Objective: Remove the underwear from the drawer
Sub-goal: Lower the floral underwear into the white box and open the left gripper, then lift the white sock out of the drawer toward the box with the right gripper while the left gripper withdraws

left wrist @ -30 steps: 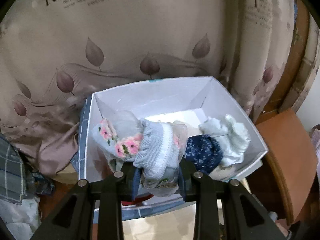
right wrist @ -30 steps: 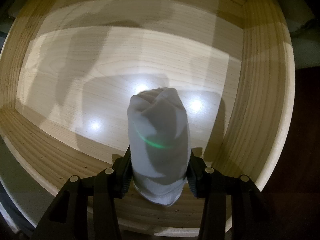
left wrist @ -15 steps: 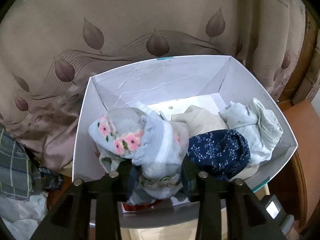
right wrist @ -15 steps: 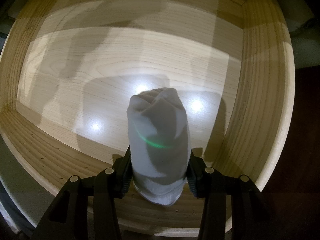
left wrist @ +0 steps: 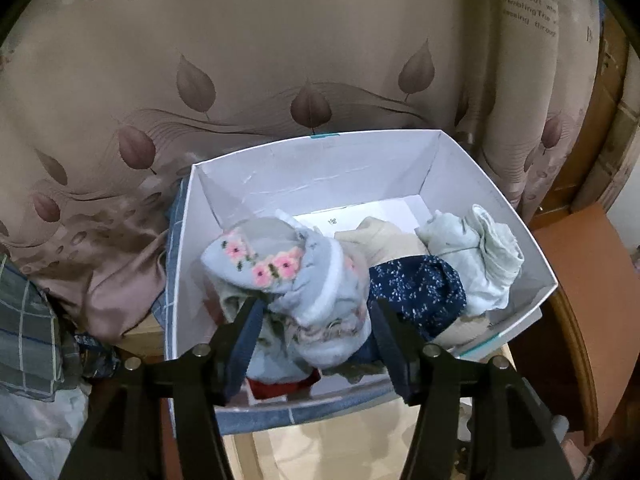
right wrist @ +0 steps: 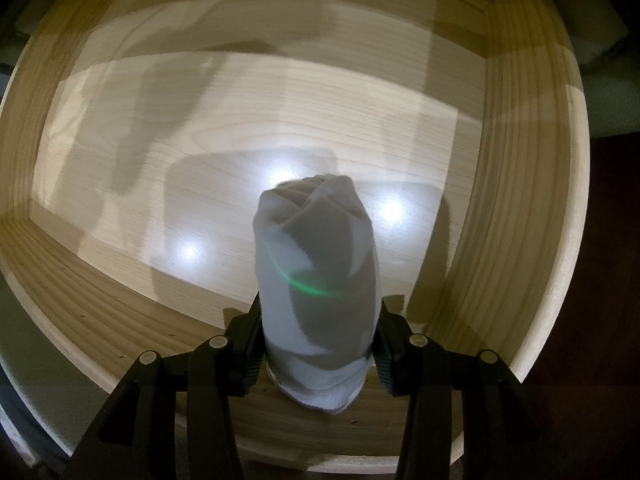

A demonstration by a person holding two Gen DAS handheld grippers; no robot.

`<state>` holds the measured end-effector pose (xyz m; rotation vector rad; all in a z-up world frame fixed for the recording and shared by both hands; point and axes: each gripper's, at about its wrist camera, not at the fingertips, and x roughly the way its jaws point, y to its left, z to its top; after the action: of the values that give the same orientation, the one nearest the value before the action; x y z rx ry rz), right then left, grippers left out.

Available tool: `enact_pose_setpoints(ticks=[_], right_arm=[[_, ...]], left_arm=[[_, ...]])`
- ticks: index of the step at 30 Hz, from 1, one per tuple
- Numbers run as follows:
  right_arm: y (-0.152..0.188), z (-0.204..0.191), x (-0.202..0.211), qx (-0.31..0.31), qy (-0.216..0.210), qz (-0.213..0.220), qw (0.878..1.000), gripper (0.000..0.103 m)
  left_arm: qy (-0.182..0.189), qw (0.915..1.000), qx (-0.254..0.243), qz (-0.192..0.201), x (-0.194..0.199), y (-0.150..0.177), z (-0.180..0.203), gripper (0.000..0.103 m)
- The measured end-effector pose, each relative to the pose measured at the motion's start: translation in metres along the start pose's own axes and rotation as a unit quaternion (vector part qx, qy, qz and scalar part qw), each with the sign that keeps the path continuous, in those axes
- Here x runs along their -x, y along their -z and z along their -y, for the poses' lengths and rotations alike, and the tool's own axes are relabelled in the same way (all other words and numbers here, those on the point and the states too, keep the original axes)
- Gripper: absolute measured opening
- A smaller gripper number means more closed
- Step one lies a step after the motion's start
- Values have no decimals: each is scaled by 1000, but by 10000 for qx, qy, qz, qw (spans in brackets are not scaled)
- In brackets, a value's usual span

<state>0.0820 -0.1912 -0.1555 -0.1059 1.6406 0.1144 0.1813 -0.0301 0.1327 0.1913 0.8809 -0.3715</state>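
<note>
The left tool point(left wrist: 316, 320) has just spread its jaws, dropping the floral blue bundle point(left wrist: 288, 276) into the white box point(left wrist: 320, 168) — the right tool point(right wrist: 318, 332) grips a white rolled garment point(right wrist: 316, 280) over the wooden drawer point(right wrist: 520, 160), next to be lifted clear and carried across

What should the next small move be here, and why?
Probably lift the left hand-held gripper away from the white box: its jaws have just been opening and stand clear of the pale blue floral bundle, which lies in the box among the other rolled garments.
</note>
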Motion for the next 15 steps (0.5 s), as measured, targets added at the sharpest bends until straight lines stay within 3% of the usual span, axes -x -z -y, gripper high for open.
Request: enact_pose_setpoints(ticks=[7, 15], right_arm=[[1, 0, -1, 0, 11, -3, 10000, 42], [0, 0, -1, -5, 13, -5, 10000, 42]], left_arm=[[-173, 9996, -178, 117, 29, 20, 1, 58], [-318, 9994, -74, -59, 40, 81, -8, 58]])
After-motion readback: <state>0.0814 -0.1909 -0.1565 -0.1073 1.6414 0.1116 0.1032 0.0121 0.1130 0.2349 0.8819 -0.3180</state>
